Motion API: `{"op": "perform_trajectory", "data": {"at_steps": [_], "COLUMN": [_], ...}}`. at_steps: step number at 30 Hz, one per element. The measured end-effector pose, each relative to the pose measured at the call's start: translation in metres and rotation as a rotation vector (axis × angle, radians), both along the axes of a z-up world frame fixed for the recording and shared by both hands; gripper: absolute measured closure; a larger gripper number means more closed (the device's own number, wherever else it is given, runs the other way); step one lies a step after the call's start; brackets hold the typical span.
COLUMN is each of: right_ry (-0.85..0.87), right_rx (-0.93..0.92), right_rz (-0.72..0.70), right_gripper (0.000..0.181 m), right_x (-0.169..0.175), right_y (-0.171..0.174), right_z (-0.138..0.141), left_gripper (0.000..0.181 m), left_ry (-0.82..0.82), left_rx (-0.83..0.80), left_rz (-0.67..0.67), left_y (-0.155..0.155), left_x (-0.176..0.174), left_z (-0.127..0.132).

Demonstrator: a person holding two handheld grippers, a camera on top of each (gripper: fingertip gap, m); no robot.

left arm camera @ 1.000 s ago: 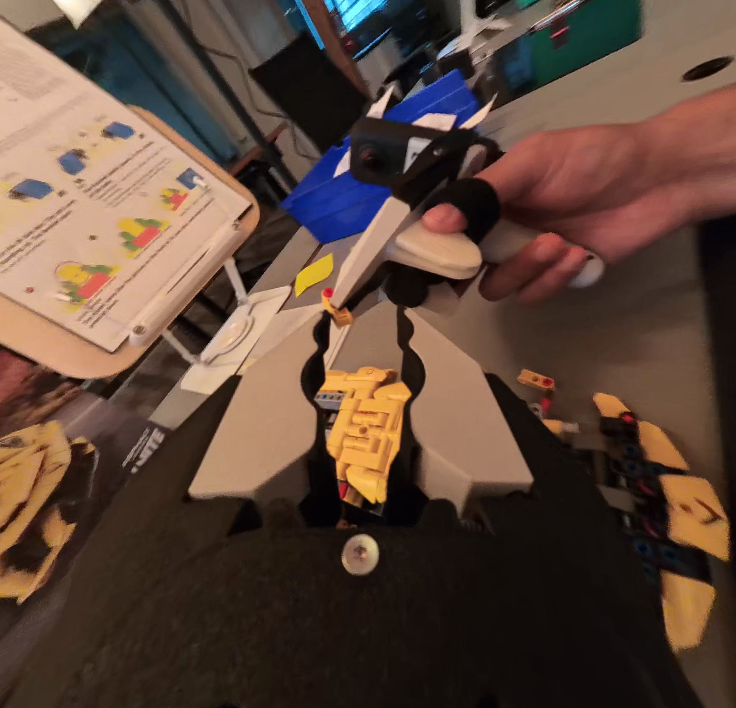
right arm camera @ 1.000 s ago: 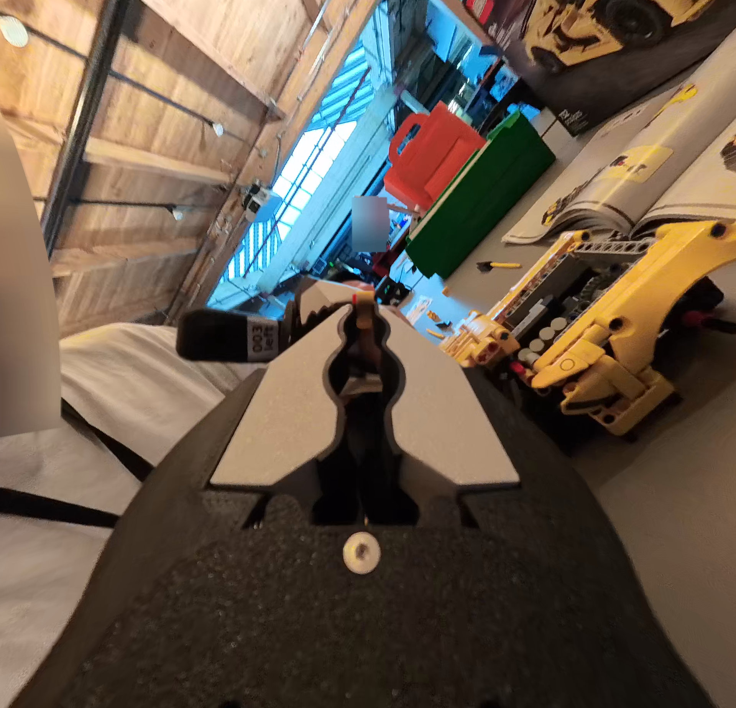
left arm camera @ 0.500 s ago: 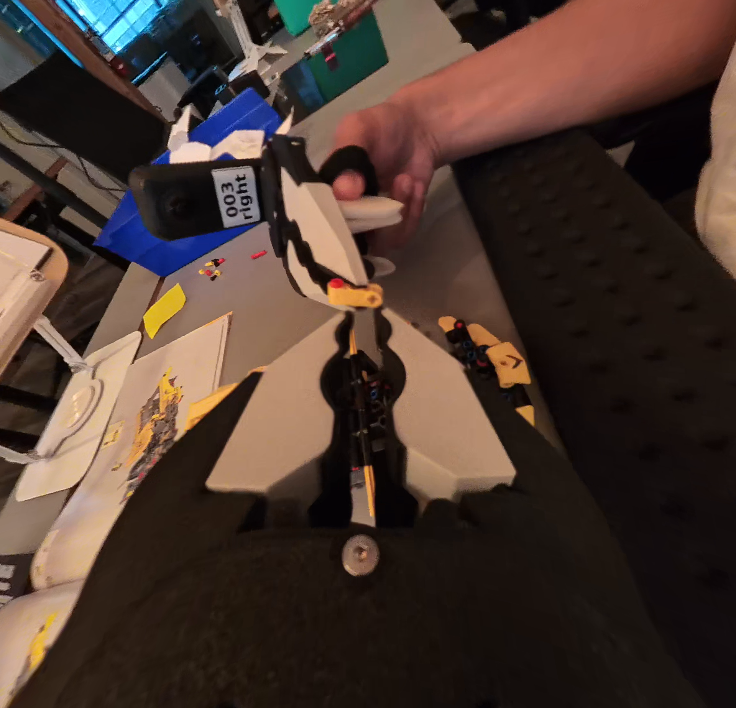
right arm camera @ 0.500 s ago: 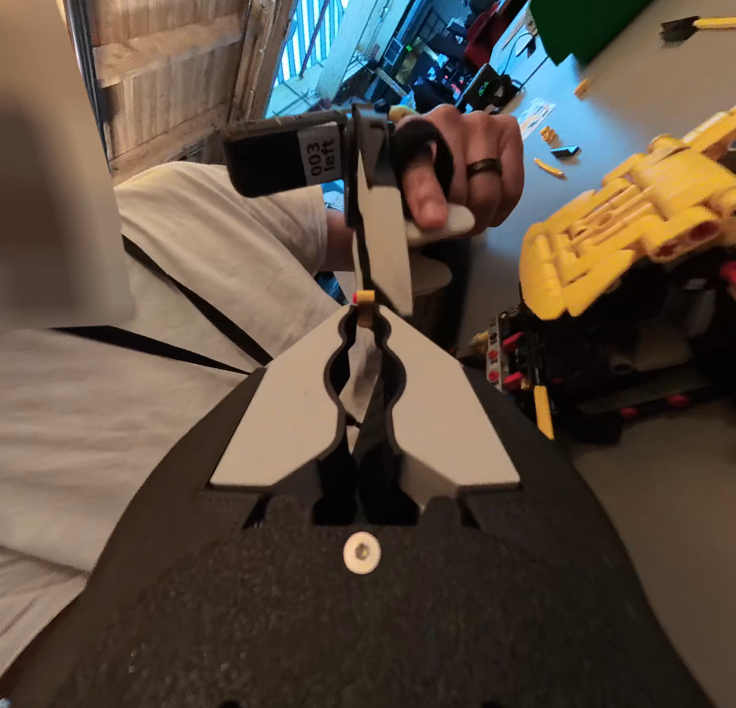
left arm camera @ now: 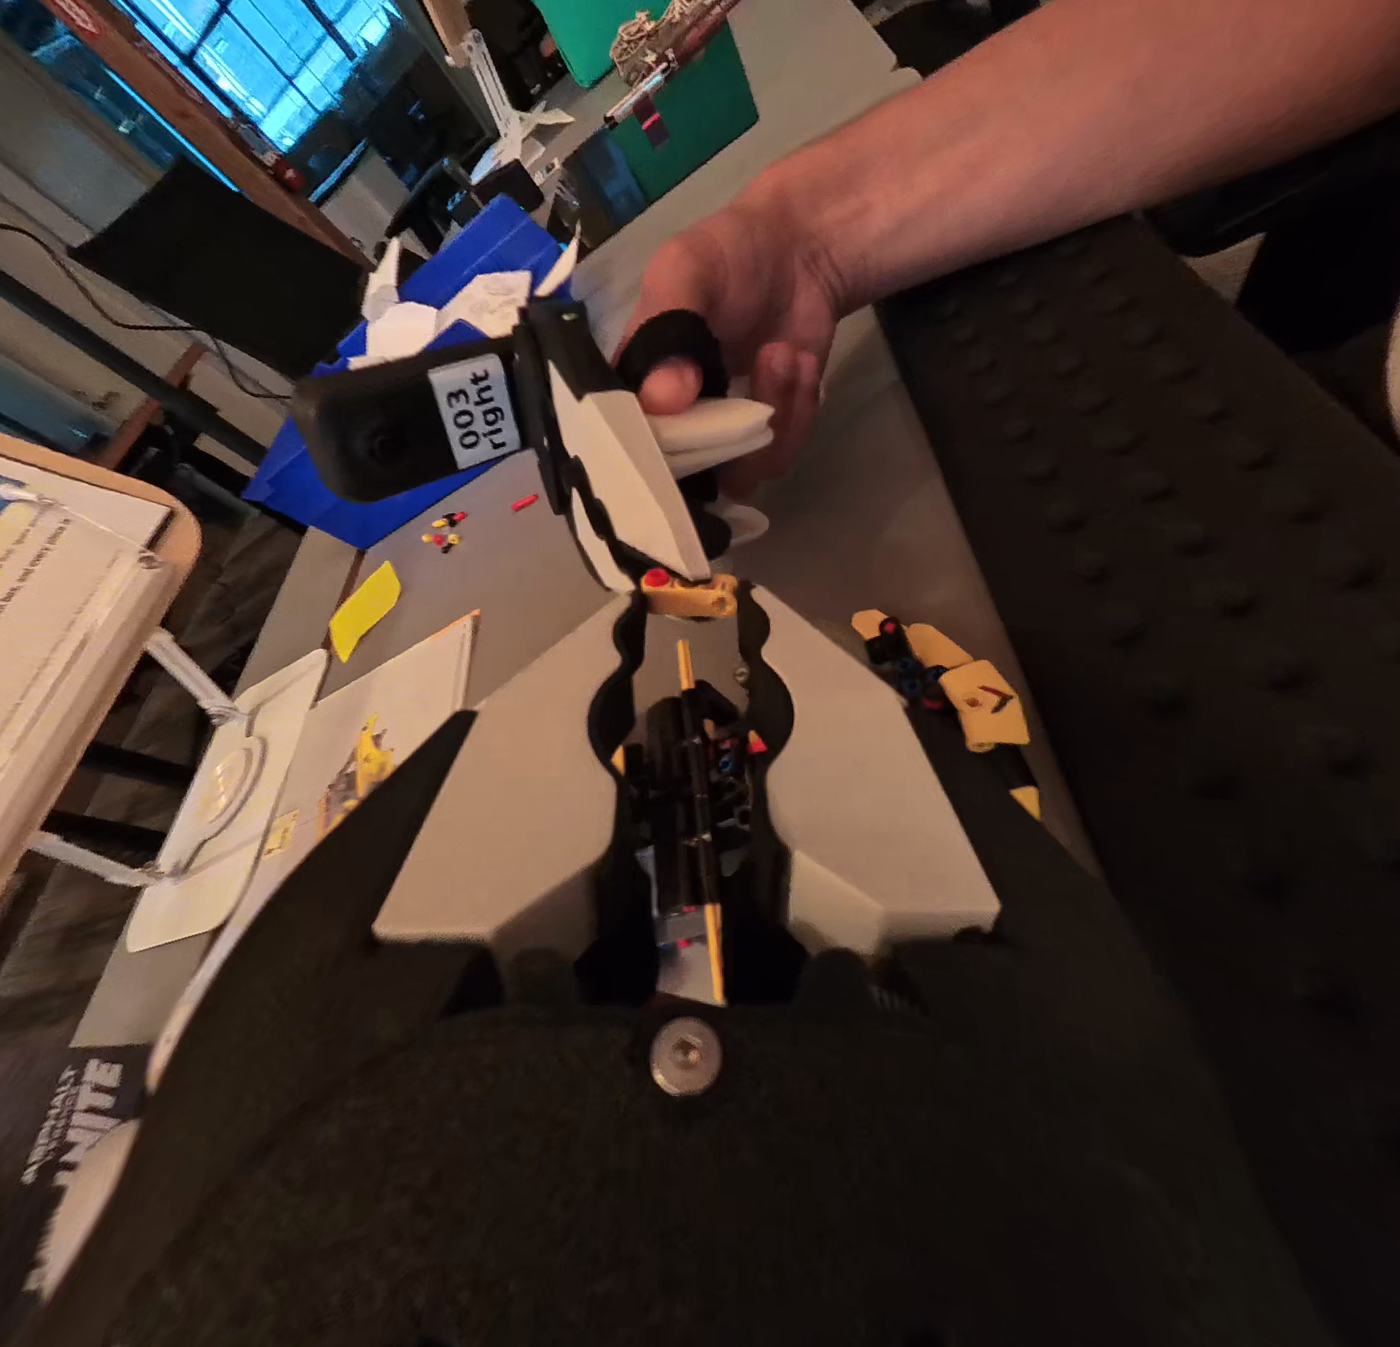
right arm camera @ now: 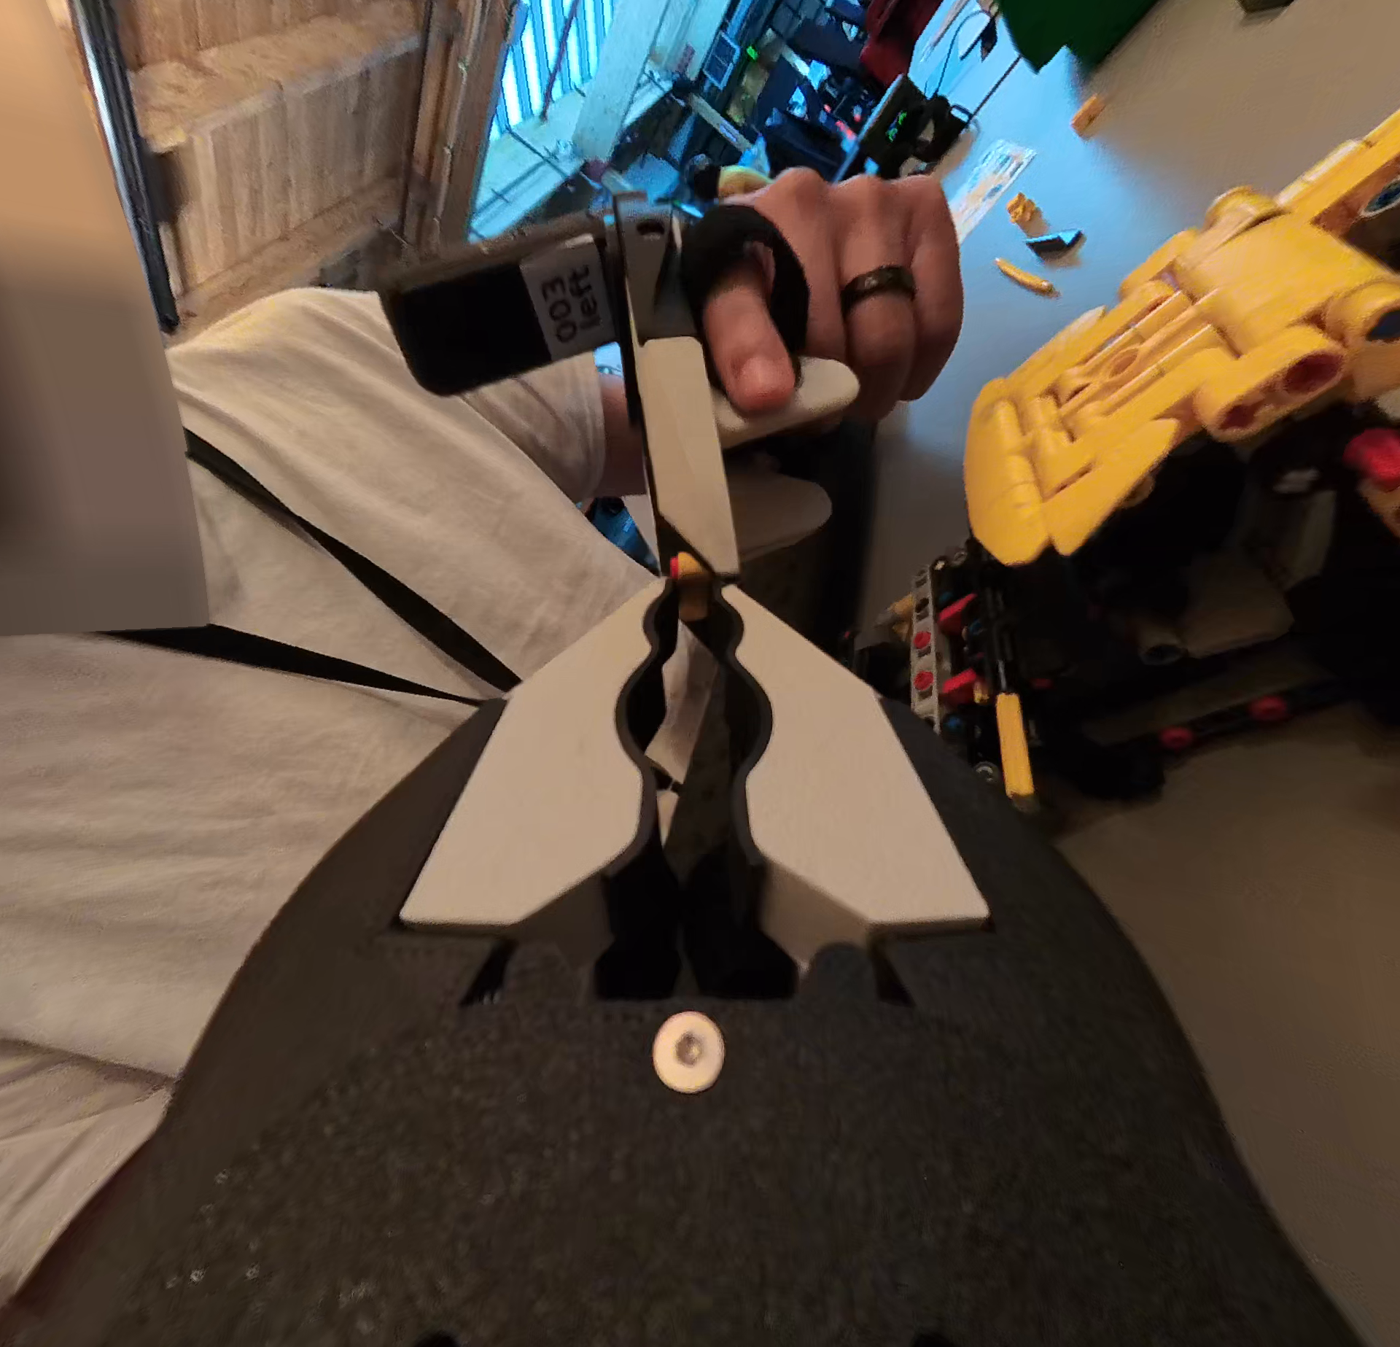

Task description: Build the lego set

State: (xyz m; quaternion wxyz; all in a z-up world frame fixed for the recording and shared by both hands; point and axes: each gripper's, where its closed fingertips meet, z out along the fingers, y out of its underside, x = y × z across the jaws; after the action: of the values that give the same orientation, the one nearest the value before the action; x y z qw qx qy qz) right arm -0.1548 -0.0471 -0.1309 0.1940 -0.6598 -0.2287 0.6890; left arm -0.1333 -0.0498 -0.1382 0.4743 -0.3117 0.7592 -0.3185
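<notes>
A small yellow lego piece with a red pin is held in the air between both grippers. My right gripper is shut on it; it also shows in the left wrist view, coming down from above. My left gripper has its tips closed against the piece's two ends; in the right wrist view it shows edge-on above the piece. The yellow and black lego car stands on the grey table to the right. Its dark chassis shows through the gap between my left fingers.
A yellow and black panel sub-assembly lies right of the left gripper. An open instruction booklet, a yellow flat piece, small loose pieces and a blue bin lie to the left. A black studded surface rises at right. My left and right fingertips are right by each other.
Both grippers turned to face each other. The yellow piece in the right gripper has come down between the left gripper's tips, which now sit against its ends.
</notes>
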Motion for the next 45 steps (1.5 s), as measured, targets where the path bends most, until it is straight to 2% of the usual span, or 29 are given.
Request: {"op": "perform_trajectory", "data": {"at_steps": [5, 10, 14, 24, 32, 43, 45], "right_ry": [0.058, 0.164, 0.309, 0.41, 0.413, 0.339, 0.31], "right_rx": [0.008, -0.01, -0.078, -0.123, -0.123, -0.065, -0.055], "right_rz": [-0.109, -0.421, -0.582, -0.576, -0.593, -0.617, -0.619], "right_gripper": [0.174, 0.172, 0.168, 0.166, 0.169, 0.171, 0.172], "right_x": [0.009, 0.025, 0.033, 0.022, 0.024, 0.028, 0.026], "right_y": [0.016, 0.048, 0.058, 0.058, 0.06, 0.06, 0.06], "right_z": [0.011, 0.022, 0.026, 0.026, 0.024, 0.017, 0.014], "left_gripper": [0.157, 0.157, 0.158, 0.157, 0.157, 0.156, 0.149], "left_ry": [-0.088, -0.171, -0.211, -0.23, -0.226, -0.198, -0.189], "left_rx": [0.028, -0.031, -0.058, -0.046, -0.024, -0.042, -0.02], "left_rz": [0.119, 0.333, 0.397, 0.465, 0.487, 0.495, 0.481], "left_y": [0.018, 0.048, 0.057, 0.064, 0.065, 0.063, 0.065], "left_x": [0.01, 0.02, 0.021, 0.022, 0.023, 0.027, 0.025], "left_z": [0.012, 0.024, 0.031, 0.031, 0.03, 0.025, 0.024]}}
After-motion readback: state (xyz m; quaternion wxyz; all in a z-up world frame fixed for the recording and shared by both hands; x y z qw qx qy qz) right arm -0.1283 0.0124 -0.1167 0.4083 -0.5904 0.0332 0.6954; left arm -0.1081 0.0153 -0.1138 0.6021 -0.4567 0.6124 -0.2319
